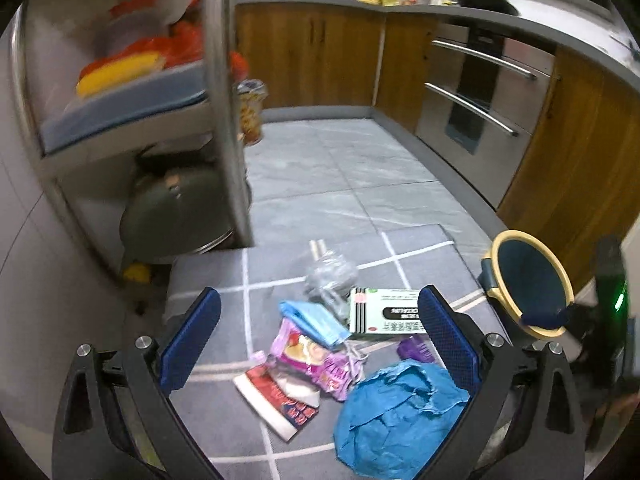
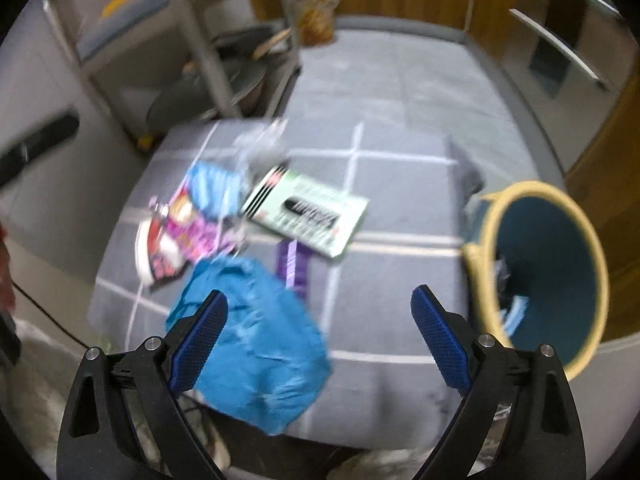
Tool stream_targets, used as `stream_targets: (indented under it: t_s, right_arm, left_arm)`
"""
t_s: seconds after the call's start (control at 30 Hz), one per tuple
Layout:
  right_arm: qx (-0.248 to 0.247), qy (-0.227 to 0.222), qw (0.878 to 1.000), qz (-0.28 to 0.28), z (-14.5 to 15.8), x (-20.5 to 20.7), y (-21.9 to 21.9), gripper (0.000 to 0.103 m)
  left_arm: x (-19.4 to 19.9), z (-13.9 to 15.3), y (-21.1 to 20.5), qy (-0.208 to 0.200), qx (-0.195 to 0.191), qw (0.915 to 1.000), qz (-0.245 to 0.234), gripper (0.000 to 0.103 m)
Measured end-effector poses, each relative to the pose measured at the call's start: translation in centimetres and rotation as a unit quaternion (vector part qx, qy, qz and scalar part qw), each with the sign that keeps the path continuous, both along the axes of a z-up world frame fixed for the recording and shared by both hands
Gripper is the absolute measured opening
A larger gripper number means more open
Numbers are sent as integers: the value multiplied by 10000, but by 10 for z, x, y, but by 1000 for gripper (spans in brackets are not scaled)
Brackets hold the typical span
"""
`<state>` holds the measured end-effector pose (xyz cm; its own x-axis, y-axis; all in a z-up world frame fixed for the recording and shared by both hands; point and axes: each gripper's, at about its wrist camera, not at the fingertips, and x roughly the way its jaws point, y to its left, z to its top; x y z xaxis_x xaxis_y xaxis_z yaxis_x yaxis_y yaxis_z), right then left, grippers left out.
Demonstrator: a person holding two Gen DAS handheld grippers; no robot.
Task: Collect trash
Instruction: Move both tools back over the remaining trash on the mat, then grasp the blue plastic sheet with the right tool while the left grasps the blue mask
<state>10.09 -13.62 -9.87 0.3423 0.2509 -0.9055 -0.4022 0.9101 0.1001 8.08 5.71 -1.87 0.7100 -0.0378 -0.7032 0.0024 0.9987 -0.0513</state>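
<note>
Trash lies on a grey checked mat [image 1: 420, 252]: a crumpled blue paper [image 1: 396, 416] [image 2: 256, 344], a green-white box [image 1: 386, 312] [image 2: 308, 210], a pink wrapper [image 1: 316, 356], a red-white packet [image 1: 276, 400], a light blue mask [image 1: 312, 320], clear plastic [image 1: 330, 276] and a purple piece [image 1: 416, 350] [image 2: 294, 262]. A blue bin with a yellow rim [image 1: 528, 284] [image 2: 548, 276] lies tilted at the mat's right, some trash inside. My left gripper [image 1: 320, 320] hangs open above the pile. My right gripper [image 2: 320, 312] is open, left finger over the blue paper.
A metal shelf rack [image 1: 224, 100] with pans [image 1: 180, 208] stands at the left. Wooden cabinets [image 1: 312, 52] and an oven [image 1: 480, 96] line the back and right. A snack bag [image 1: 250, 112] stands by the rack. Tiled floor [image 1: 340, 168] lies beyond the mat.
</note>
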Motion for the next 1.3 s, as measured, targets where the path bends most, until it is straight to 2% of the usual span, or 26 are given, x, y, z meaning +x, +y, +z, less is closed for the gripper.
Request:
stream_targets:
  t_s: [0.1,0.3,0.4,0.5,0.53,0.57,0.6,0.67,0.83,0.97,1.07,1.3]
  right_arm:
    - [-221,10,9994,256,-13,0,27,93]
    - [-519,175,9973,494,-41,8,59,92]
    - [-672,271,9960,528,-54,10,68,82]
    - [-824,436,9941,553,-66,13,73,58]
    - [-786,516,9940,555,-68,14,74,41]
    - [-777,569,9937,565,-69,13,74,31]
    - [-761,579,9937,578,-67,13,75,28]
    - [-582,557,9951,579,-58,11,74,14]
    - [-163,227,9976,629,-21,5,65,8]
    - [52,-247,9978,612,16,0,47,6]
    - [124,-622,9974,330,39,7,26,6]
    - [378,-860,9947,-408,66,41,-23,6]
  left_arm:
    - [-1,-5,9,75,35,9999,74,97]
    - [4,-27,32,482,189,9978,417,97]
    - [4,-36,50,655,109,9955,679,97]
    - [5,-43,62,818,-2,9929,864,97]
    - [5,-46,64,871,-17,9921,906,97]
    - [6,-48,65,910,-12,9916,921,97]
    - [6,-49,64,936,2,9914,920,97]
    - [7,-52,63,988,50,9909,909,97]
    - [14,-55,62,1038,78,9894,1015,97]
    - [19,-57,61,1066,116,9880,1113,97]
    - [21,-56,57,1032,94,9884,1109,97]
    - [44,-70,29,1108,412,9906,681,97]
